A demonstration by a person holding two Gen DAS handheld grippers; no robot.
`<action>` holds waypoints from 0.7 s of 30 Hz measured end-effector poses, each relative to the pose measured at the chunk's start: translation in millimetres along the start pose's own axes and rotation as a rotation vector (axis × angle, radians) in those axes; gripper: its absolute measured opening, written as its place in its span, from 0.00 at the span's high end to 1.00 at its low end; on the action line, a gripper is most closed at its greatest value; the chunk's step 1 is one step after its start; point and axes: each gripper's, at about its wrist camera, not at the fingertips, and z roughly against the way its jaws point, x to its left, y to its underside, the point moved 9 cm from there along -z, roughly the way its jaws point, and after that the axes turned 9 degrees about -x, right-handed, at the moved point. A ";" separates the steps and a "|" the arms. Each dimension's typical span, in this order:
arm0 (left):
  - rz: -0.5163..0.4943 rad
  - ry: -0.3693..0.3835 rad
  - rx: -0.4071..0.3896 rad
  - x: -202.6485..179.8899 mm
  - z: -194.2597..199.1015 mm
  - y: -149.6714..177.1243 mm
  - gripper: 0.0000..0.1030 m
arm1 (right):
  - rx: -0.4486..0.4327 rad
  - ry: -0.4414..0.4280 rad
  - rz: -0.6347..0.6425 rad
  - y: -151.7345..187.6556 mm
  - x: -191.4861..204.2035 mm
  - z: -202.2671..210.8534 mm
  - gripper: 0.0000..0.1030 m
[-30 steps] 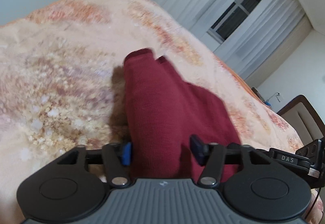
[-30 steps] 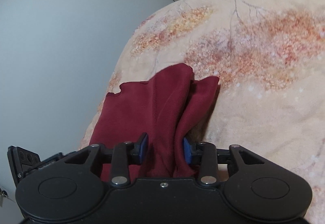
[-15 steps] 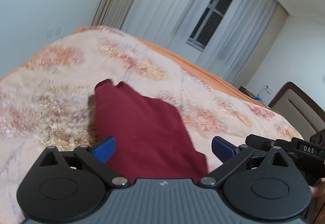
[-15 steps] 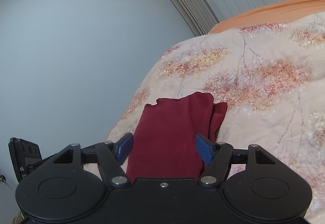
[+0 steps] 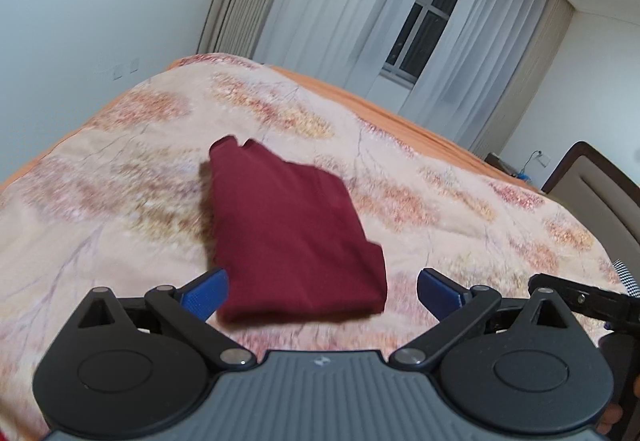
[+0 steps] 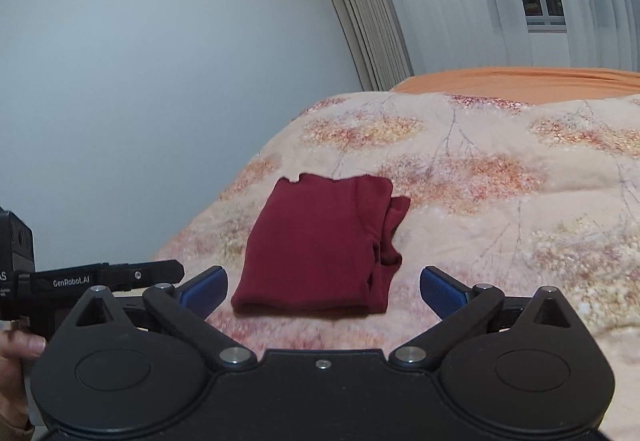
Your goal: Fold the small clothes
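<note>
The folded maroon garment [image 5: 294, 237] lies flat on the bed's floral cover [image 5: 440, 201], at 12 o'clock from both grippers. The left hand-held gripper [image 5: 322, 293] is released, clear of the cloth. The right hand-held gripper [image 6: 323, 291] is opening, nothing between its jaws.

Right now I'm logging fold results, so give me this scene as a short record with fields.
garment: dark red garment, folded into a compact rectangle
surface: floral bedspread, garment lying flat on it
left gripper: open, nothing between the fingers
right gripper: jaws opening, clear of the cloth
loose part: one edge sticks out at the fold's right side in the right wrist view
</note>
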 end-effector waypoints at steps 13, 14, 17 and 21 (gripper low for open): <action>-0.080 -0.113 -0.055 -25.6 51.2 11.0 0.00 | 0.031 0.199 0.134 -1.4 32.1 23.4 0.01; -0.072 -0.132 -0.058 -26.6 53.8 7.8 0.00 | 0.025 0.193 0.135 -4.4 33.7 25.9 0.01; -0.061 -0.185 -0.016 -28.0 59.4 1.2 0.00 | 0.007 0.182 0.146 -11.1 37.7 32.0 0.01; -0.123 -0.214 0.029 -28.6 58.3 -3.6 0.01 | 0.020 0.187 0.142 -12.4 37.9 29.8 0.01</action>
